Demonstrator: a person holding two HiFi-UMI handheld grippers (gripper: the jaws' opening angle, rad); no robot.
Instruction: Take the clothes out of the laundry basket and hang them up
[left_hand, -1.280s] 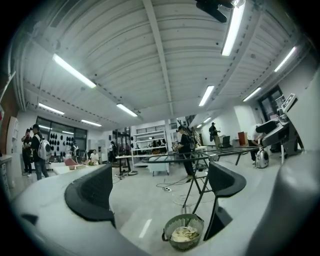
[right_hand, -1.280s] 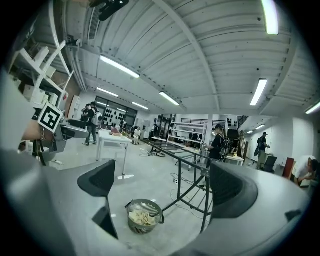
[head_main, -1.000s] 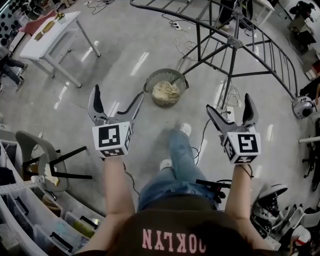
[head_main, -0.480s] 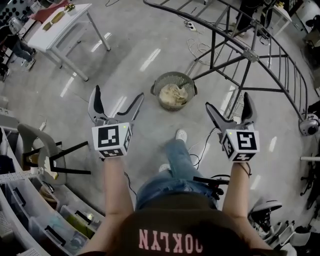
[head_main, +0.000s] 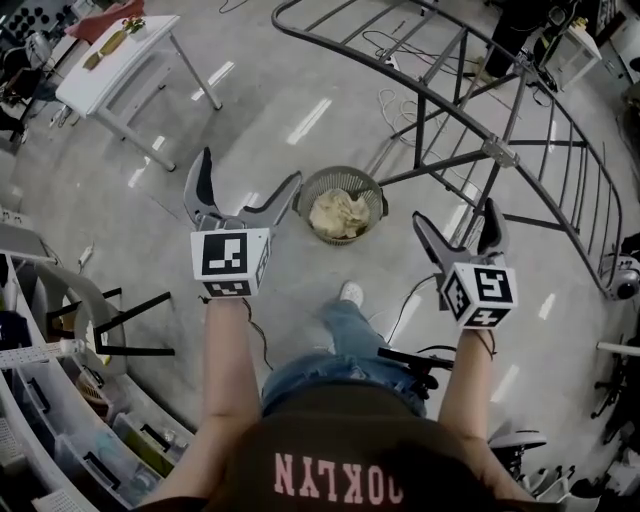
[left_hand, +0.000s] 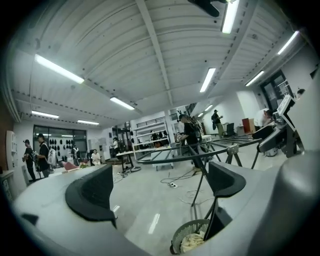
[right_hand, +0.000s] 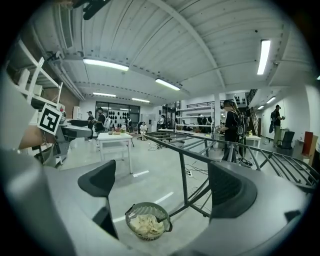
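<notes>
Left gripper (head_main: 250, 170): jaws wide apart, empty. Right gripper (head_main: 455, 212): jaws wide apart, empty. Laundry basket (head_main: 343, 169) on floor (head_main: 250, 90) ahead, between grippers, beside drying rack (head_main: 492, 150). Cream clothes (head_main: 340, 213) heaped inside.

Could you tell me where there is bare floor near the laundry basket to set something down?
The floor between the white table and the laundry basket is bare. Behind and right of the basket, the drying rack and cables crowd it; storage bins fill the near left.

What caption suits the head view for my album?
Left gripper and right gripper, both open, face a round grey mesh basket of cream clothes.
</notes>
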